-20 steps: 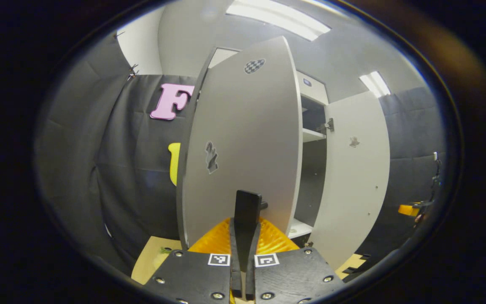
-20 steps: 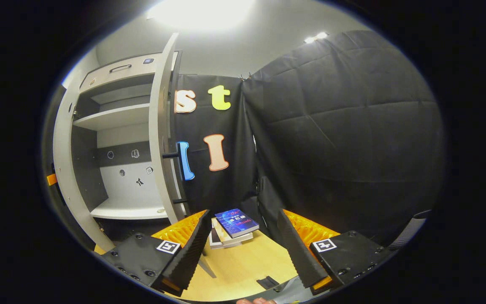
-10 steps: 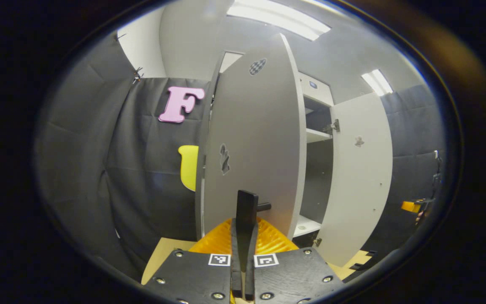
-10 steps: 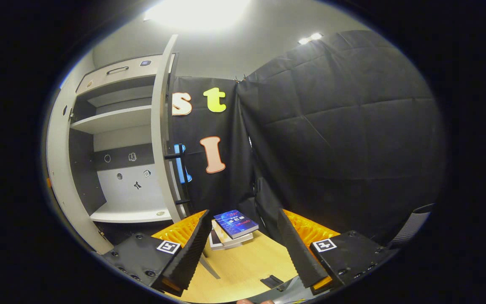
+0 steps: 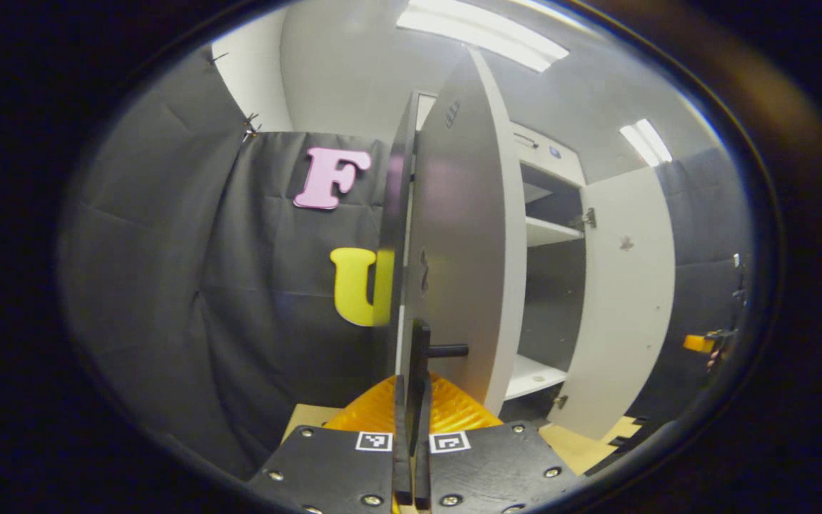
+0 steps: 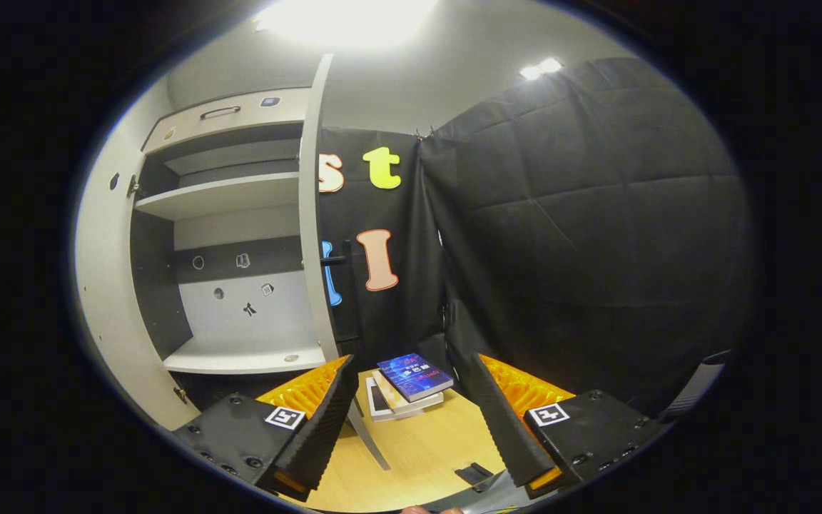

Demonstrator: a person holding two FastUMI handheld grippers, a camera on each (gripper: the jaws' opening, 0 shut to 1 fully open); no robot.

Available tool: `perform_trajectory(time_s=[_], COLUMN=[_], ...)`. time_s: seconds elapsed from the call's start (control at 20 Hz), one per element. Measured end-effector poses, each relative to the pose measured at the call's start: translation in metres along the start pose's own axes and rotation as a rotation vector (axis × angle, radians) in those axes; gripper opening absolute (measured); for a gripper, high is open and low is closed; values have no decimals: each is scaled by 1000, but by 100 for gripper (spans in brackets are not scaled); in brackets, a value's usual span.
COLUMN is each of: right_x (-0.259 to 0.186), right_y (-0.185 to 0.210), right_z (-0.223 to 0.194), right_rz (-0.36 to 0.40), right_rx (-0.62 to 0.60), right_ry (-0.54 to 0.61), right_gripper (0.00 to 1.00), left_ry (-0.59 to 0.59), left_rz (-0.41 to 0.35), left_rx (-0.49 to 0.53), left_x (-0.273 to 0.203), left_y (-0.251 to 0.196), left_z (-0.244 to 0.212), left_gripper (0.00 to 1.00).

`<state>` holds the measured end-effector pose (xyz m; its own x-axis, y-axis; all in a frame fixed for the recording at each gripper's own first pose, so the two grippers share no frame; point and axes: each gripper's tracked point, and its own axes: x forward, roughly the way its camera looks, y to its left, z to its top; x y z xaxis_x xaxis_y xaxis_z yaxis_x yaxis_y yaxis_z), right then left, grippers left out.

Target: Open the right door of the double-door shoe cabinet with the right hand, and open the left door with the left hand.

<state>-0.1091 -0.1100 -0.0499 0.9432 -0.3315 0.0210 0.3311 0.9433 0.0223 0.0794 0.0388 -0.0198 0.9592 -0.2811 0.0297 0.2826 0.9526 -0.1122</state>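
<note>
Gripping the left door's handle [image 5: 422, 350], the left gripper [image 5: 412, 400] has its jaws clenched on the bar, which stands at about 6 o'clock in the left gripper view. The left door [image 5: 464, 235] is swung well out, seen almost edge-on at centre, and the right door [image 5: 625, 300] stands wide open at 3 o'clock, with the cabinet's shelves [image 5: 550, 230] between them. In the right gripper view the right gripper [image 6: 411, 400] hangs free, jaws released and holding nothing, above a wooden floor and a small pile of books [image 6: 407, 382] at 6 o'clock; the cabinet [image 6: 229, 235] sits at 9 o'clock. Both doors look like stiff, light panels on hinges that should swing easily. The bar handle is the firm place to hold; its smooth surface could slip.
</note>
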Motion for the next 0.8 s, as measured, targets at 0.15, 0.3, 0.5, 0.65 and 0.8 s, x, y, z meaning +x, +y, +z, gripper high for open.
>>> perform_trajectory(time_s=[0.15, 0.3, 0.5, 0.65, 0.8], right_x=[-5, -2, 10, 18, 18], right_y=[11, 16, 37, 51, 60], right_z=[-1, 3, 7, 8, 16], right_rz=[7, 11, 67, 129, 190], right_rx=[-2, 26, 96, 47, 23], right_ry=[18, 9, -4, 3, -21], right_gripper=[98, 98, 98, 98, 98], left_ry=[18, 44, 94, 83, 8], left_rz=[34, 64, 142, 205, 219], left_rx=[60, 80, 74, 131, 134], left_x=[5, 2, -24, -47, -66], left_y=[-1, -1, -8, -16, -45], left_z=[-8, -15, -14, 5, 32], left_gripper=[5, 4, 4, 2, 4])
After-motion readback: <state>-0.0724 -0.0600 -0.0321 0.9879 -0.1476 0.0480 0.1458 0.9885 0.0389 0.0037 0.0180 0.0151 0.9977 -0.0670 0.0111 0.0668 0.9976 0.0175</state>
